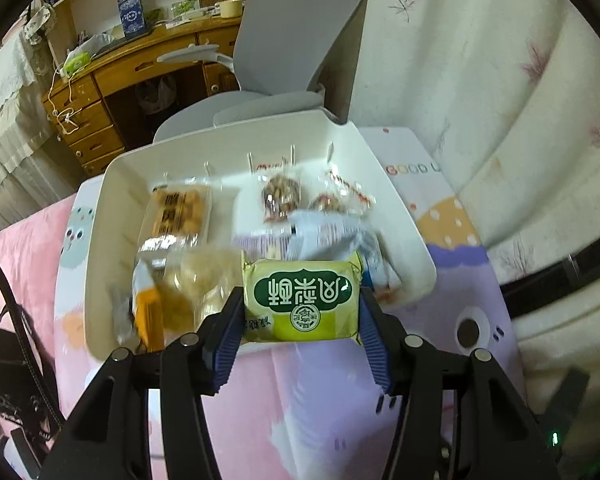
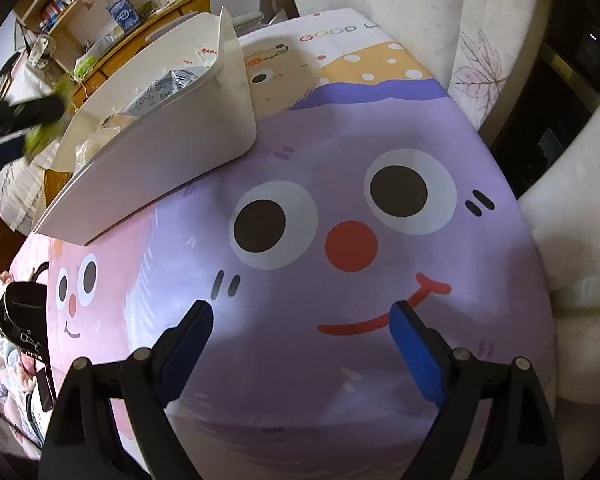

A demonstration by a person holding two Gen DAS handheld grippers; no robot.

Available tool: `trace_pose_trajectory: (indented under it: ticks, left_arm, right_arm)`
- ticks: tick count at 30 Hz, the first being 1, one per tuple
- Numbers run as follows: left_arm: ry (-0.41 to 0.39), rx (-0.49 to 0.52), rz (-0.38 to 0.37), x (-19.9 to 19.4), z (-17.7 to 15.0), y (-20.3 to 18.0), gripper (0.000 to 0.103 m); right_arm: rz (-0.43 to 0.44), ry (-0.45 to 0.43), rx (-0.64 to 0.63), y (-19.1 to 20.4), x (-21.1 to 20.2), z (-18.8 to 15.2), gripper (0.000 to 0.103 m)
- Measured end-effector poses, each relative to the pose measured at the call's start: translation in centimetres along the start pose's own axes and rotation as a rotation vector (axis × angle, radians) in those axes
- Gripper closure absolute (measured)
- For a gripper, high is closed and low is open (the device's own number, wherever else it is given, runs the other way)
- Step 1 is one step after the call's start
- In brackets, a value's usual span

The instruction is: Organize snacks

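My left gripper [image 1: 300,300] is shut on a yellow-green snack packet [image 1: 302,298] with green lettering, held over the near edge of a white bin [image 1: 112,216]. The bin holds several snacks: an orange cracker pack [image 1: 178,212], a clear bag of pale pastries [image 1: 204,280], two small nut packs [image 1: 282,196] and a white-blue pack [image 1: 332,236]. My right gripper [image 2: 300,312] is open and empty, low over the cartoon-print tablecloth [image 2: 340,200]. In the right wrist view the bin [image 2: 172,148] stands at the upper left, and the left gripper with the packet [image 2: 44,120] is blurred beyond it.
A grey office chair [image 1: 296,52] stands behind the bin, with a wooden desk [image 1: 112,76] beyond it. A white curtain [image 1: 500,100] hangs at the right. A black bag [image 1: 8,368] lies at the left edge of the table.
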State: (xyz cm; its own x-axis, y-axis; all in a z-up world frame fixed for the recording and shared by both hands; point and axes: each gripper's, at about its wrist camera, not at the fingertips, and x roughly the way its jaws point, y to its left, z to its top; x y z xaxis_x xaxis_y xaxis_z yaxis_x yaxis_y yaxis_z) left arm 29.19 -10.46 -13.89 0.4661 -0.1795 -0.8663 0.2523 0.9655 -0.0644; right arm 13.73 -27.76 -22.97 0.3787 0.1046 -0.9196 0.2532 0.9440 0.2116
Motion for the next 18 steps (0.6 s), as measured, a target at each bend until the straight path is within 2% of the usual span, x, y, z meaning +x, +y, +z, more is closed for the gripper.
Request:
trace_pose_trajectory:
  ticks: [2,5,8,12,18]
  left_arm:
    - [-0.005,-0.012,0.007,0.7,0.5,0.2,0.038]
    - [0.007,-0.050,0.022,0.9,0.8,0.9,0.026]
    - [0.004,-0.089,-0.014,-0.1,0.2,1.8,0.023]
    - [0.015,-0.116,-0.018,-2.2,-2.2,3.3,0.023]
    - [0.085,-0.155,-0.047,-5.3,-8.4,6.2,0.023]
  right_arm:
    - [-0.003,-0.022,0.023,0.0,-0.3,-0.4,0.013]
    - [-0.008,-0.040,0.058,-0.1,-1.1,-1.1,0.013]
    - [-0.026,-0.036,0.066,-0.1,-1.9,-1.8,0.013]
    - [-0.031,-0.031,0.023,0.7,-3.1,-2.5,0.013]
    - [-0.002,-0.055,-0.016,3.4,-5.6,-4.3,0.003]
